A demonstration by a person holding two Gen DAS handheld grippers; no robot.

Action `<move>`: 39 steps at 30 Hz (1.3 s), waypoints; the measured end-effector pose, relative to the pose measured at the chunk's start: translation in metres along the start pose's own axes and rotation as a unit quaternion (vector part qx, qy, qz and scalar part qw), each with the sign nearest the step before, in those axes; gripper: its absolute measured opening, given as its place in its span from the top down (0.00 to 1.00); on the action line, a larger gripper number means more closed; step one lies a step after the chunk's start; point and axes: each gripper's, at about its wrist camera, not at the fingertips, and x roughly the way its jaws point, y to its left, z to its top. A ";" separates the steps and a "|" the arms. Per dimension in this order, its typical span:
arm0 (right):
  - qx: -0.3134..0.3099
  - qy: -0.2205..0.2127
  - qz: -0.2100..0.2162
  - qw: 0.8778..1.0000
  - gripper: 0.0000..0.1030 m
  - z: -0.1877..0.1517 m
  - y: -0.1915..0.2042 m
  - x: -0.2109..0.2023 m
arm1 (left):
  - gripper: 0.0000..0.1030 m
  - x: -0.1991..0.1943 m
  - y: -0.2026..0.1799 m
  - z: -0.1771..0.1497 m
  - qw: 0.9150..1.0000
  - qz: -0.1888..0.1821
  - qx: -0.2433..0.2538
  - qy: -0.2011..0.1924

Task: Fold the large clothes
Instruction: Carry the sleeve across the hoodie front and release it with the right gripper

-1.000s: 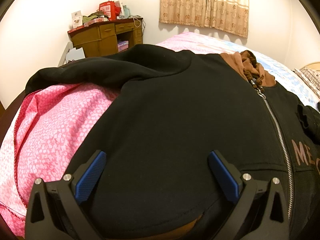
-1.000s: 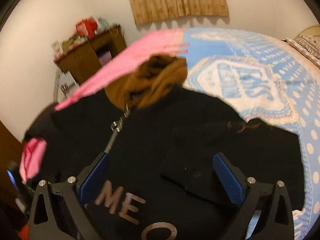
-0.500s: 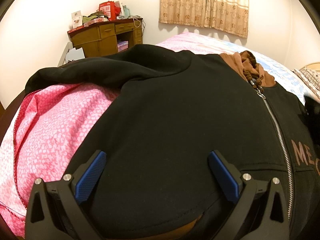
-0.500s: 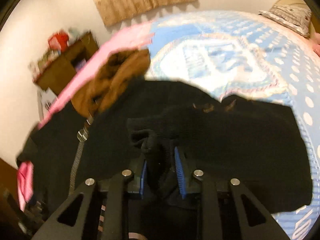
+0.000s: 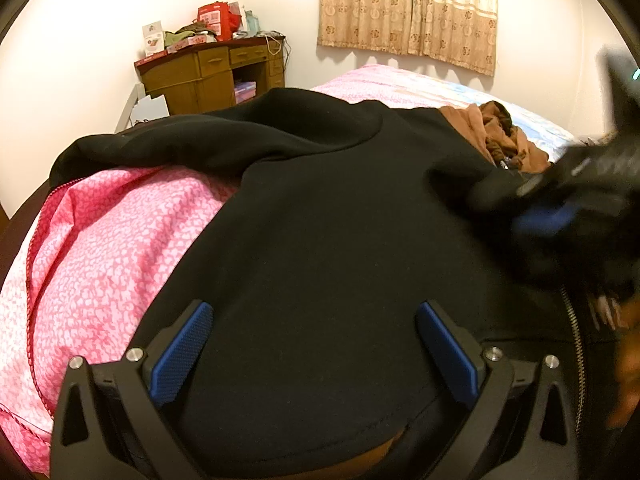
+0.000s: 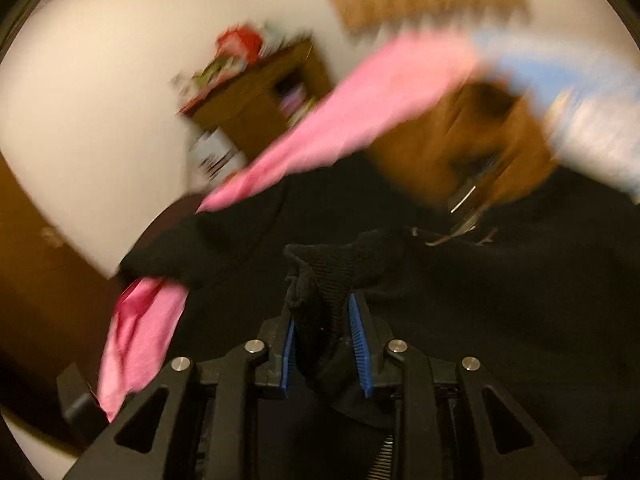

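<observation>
A black zip hoodie with a brown hood lies spread on the bed; it also shows in the right wrist view. My left gripper is open, resting low over the hoodie's hem near its left side. My right gripper is shut on the hoodie's black ribbed sleeve cuff, holding it above the hoodie's front. In the left wrist view the right gripper is a blur at the right, over the zip.
A pink patterned quilt covers the bed's left part and a blue sheet lies farther back. A cluttered wooden desk stands against the far wall, beside curtains.
My right gripper closed on the sleeve cuff and has swung left with it across the hoodie, entering the left wrist view. The left gripper has not moved.
</observation>
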 end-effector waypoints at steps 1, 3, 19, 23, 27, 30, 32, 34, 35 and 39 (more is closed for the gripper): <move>0.001 -0.034 0.033 0.999 0.39 -0.005 -0.002 -0.003 | 0.00 0.001 0.000 0.001 1.000 -0.001 0.000 0.001; 0.006 -0.058 0.091 0.994 0.10 -0.006 -0.001 -0.016 | 0.00 0.001 0.000 0.001 1.000 -0.002 0.000 -0.001; 0.013 -0.127 -0.246 0.961 0.66 -0.017 -0.092 -0.173 | 0.00 0.000 -0.001 0.000 1.000 0.000 0.002 0.001; 0.054 -0.091 -0.277 0.955 0.92 -0.048 -0.152 -0.174 | 0.00 0.002 -0.001 0.001 1.000 0.002 0.004 0.003; 0.125 -0.122 -0.252 0.952 1.00 -0.060 -0.174 -0.197 | 0.00 0.004 -0.001 0.001 1.000 0.005 0.006 0.004; 0.156 -0.139 -0.228 0.951 1.00 -0.059 -0.172 -0.201 | 0.00 0.005 -0.001 0.001 1.000 0.004 0.005 0.004; 0.153 -0.174 -0.203 0.951 0.97 -0.054 -0.160 -0.212 | 0.00 0.004 -0.001 0.001 1.000 0.005 0.006 0.004; 0.140 -0.205 -0.204 0.947 0.97 -0.045 -0.151 -0.228 | 0.00 0.005 -0.001 0.001 1.000 0.005 0.006 0.004; 0.131 -0.224 -0.198 0.945 0.97 -0.038 -0.149 -0.237 | 0.00 0.005 -0.001 0.001 1.000 0.006 0.006 0.004; 0.141 -0.195 -0.216 0.946 0.96 -0.005 -0.168 -0.231 | 0.00 0.004 -0.001 0.001 1.000 0.005 0.006 0.003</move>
